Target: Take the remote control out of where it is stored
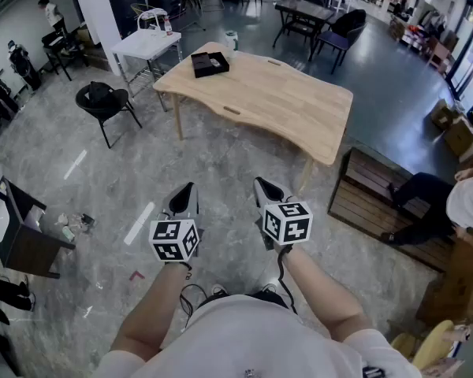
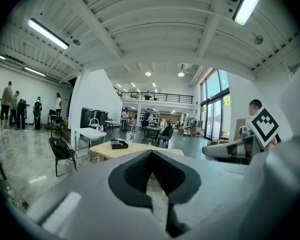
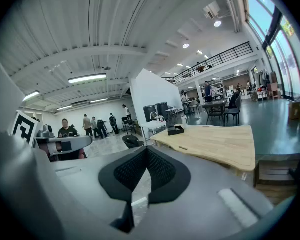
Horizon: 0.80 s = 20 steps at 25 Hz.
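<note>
Bare grey polished floor (image 1: 142, 156) lies open between the person and the pale wooden table (image 1: 284, 101), whose edges are wavy and corners rounded. A shallow black box (image 1: 210, 64) sits at the table's far left corner. The remote control cannot be made out at this range. The left gripper (image 1: 188, 189) and the right gripper (image 1: 262, 184) hang side by side over the floor, well short of the table. Each has its dark, ribbed jaws closed tip to tip on nothing. A black chair (image 1: 102, 101) stands to the left of the table.
</note>
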Each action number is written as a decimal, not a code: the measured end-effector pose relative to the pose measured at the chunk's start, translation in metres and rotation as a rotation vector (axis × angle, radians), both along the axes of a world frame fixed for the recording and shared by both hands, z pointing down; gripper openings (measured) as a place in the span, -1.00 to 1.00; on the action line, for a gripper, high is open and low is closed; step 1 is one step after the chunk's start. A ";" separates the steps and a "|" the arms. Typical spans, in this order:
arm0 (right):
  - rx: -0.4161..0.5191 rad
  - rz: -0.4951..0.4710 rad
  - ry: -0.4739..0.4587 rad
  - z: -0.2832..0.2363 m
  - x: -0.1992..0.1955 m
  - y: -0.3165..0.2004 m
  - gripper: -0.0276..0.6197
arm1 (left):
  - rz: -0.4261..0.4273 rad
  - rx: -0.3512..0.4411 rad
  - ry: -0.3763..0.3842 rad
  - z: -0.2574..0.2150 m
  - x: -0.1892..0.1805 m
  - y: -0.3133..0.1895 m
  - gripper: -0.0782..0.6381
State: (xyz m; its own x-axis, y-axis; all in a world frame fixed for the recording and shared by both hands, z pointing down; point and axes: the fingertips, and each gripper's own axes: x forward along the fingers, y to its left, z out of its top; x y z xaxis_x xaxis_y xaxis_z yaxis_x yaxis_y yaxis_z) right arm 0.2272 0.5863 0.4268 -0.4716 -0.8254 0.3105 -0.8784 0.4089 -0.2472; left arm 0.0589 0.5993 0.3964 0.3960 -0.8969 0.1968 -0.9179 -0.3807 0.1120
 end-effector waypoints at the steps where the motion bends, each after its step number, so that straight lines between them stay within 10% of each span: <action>1: -0.001 0.000 0.000 0.001 0.000 0.000 -0.83 | -0.001 0.000 0.001 0.000 -0.001 0.000 -0.78; 20: 0.003 0.003 0.006 0.006 -0.020 -0.006 -0.83 | -0.004 -0.013 0.013 0.011 -0.020 -0.008 -0.78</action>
